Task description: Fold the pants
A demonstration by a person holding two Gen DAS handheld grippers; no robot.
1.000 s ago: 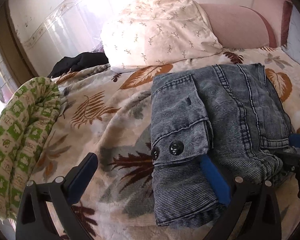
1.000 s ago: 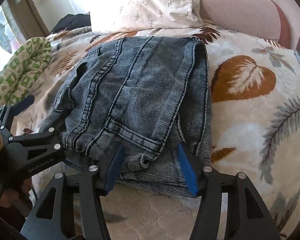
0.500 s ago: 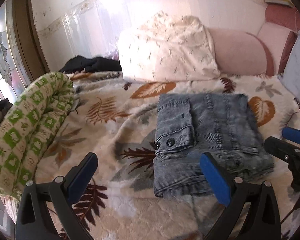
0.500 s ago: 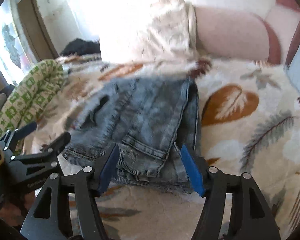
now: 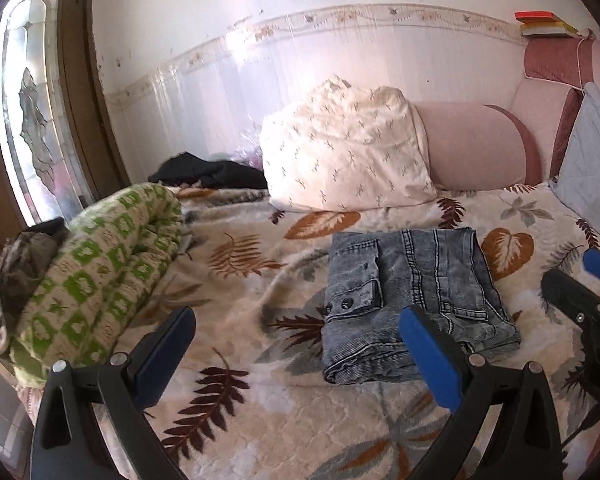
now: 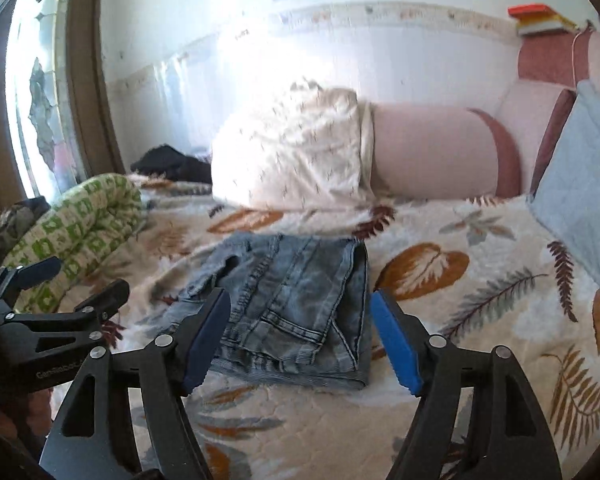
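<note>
Both grippers have drawn back from the folded pants point(image 5: 412, 300). The left gripper point(image 5: 296, 354) gapes empty; the right gripper point(image 6: 300, 336), just widened, is empty too. The pants lie ahead of the jaws, long axis running away.

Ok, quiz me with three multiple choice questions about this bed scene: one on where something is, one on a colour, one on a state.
1. Where do the pants lie?
A. on the leaf blanket
B. on the white pillow
C. on the floor

2. What colour pattern has the rolled quilt?
A. red
B. green
C. blue

3. How are the pants?
A. spread flat
B. folded
C. hanging

A: leaf print shows all around them.
B: green squares on white.
B: layers are stacked in a compact block, free of both tools.
</note>
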